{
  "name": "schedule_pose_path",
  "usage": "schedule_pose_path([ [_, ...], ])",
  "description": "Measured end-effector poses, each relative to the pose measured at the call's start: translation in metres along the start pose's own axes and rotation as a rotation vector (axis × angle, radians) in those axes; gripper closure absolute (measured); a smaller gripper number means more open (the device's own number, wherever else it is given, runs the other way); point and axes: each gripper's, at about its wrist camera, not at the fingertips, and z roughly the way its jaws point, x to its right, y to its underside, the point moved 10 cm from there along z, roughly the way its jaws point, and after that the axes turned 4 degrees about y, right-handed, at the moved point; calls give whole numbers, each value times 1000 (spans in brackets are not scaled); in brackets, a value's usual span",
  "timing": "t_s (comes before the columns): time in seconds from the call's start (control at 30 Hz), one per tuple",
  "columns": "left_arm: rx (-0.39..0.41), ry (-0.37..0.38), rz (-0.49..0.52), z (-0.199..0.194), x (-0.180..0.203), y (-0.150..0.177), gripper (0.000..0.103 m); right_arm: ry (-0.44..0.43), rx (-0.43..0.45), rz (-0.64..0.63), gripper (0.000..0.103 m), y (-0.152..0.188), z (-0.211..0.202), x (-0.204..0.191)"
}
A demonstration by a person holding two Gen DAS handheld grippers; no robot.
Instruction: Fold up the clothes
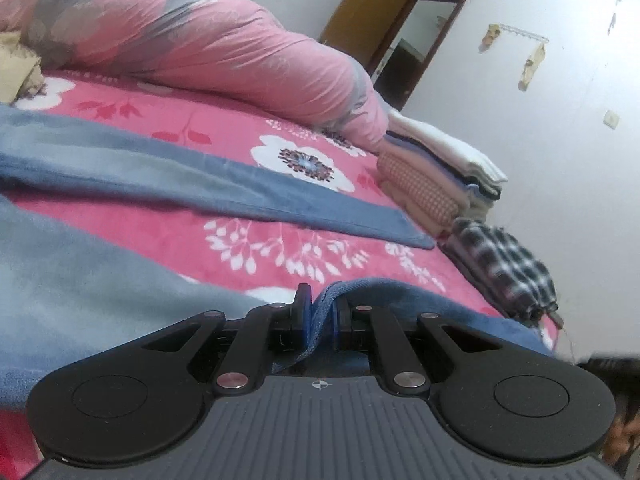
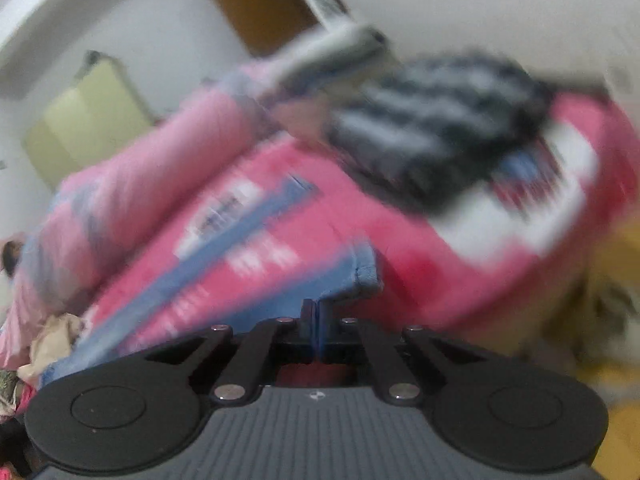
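Blue jeans [image 1: 132, 168] lie spread over a pink floral bed sheet [image 1: 224, 128]. My left gripper [image 1: 320, 312] is shut on a fold of the blue denim, which runs back between its jaws. In the right wrist view, which is motion-blurred, my right gripper [image 2: 318, 316] has its jaws pressed together on the edge of a blue jeans leg [image 2: 348, 276], whose hem corner stands just above the jaws. The other leg [image 2: 236, 224] stretches away across the sheet [image 2: 420, 240].
A pink and grey duvet [image 1: 224, 44] is bunched at the back of the bed. A stack of folded clothes [image 1: 436, 164] and a black-and-white plaid garment [image 1: 504, 264] sit at the bed's right edge. A white wall and a brown door [image 1: 376, 16] lie beyond.
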Motion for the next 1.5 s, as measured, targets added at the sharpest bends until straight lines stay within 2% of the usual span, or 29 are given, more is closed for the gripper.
schedule_pose_path([
  [0.07,-12,-2,11,0,-1,2,95,75,-37,6,100,11,9,22],
  [0.13,-20,-5,22,-1,-1,4,95,176,-41,-16,99,9,10,42],
  [0.17,-24,-6,29,-1,-1,5,95,199,-30,-31,98,4,8,46],
  [0.23,-35,-13,51,0,-2,6,95,194,13,-71,98,-15,-4,44],
  [0.3,-49,-23,90,1,-2,9,94,148,48,-203,95,-33,-9,22],
  [0.33,-56,-32,113,2,-2,9,94,109,56,-315,82,-40,-6,2],
  [0.37,-60,-39,136,3,-1,10,94,57,52,-436,53,-44,-2,-21],
  [0.43,-65,-46,159,5,0,8,94,-68,33,-690,22,-42,12,-69],
  [0.47,-67,-48,166,6,0,7,94,-121,37,-810,14,-39,20,-88],
  [0.53,-70,-52,179,7,1,5,94,-177,16,-1026,10,-34,46,-115],
  [0.57,-72,-54,186,8,1,4,94,-198,-15,-1105,10,-31,61,-124],
  [0.63,-77,-59,198,10,1,2,94,-258,-152,-1176,10,-29,95,-132],
  [0.73,-85,-67,214,13,2,-2,94,-301,-374,-1224,11,-27,135,-128],
  [0.8,-88,-67,223,14,2,-4,94,-304,-484,-1221,11,-29,151,-118],
  [0.83,-89,-69,228,15,2,-5,94,-315,-531,-1197,17,-30,154,-114],
  [0.87,-91,-70,231,16,2,-5,94,-323,-560,-1188,30,-31,153,-112],
  [0.9,-90,-72,234,17,2,-6,94,-329,-573,-1195,35,-31,149,-112],
  [0.97,-82,-71,228,18,0,-6,94,-334,-586,-1220,67,-31,141,-113],
  [1.0,-77,-70,225,18,-1,-7,94,-326,-571,-1243,77,-32,137,-114],
  [1.03,-72,-69,222,18,-1,-7,95,-318,-559,-1254,93,-34,134,-115],
  [1.07,-67,-69,219,18,-2,-7,95,-309,-540,-1272,100,-36,131,-118],
  [1.2,35,-50,190,-3,2,-26,98,-257,-345,-1406,102,-63,110,-159],
  [1.23,63,-41,184,-12,4,-34,98,-241,-263,-1447,102,-76,101,-174],
  [1.3,109,-28,196,-26,10,-45,98,-195,-40,-1504,102,-106,76,-206],
  [1.37,143,-4,216,-38,20,-53,98,-169,168,-1483,102,-135,47,-231],
  [1.4,152,0,230,-41,25,-54,98,-160,241,-1462,102,-145,35,-235],
  [1.5,138,13,237,-39,33,-46,98,-122,362,-1393,103,-155,14,-221],
])
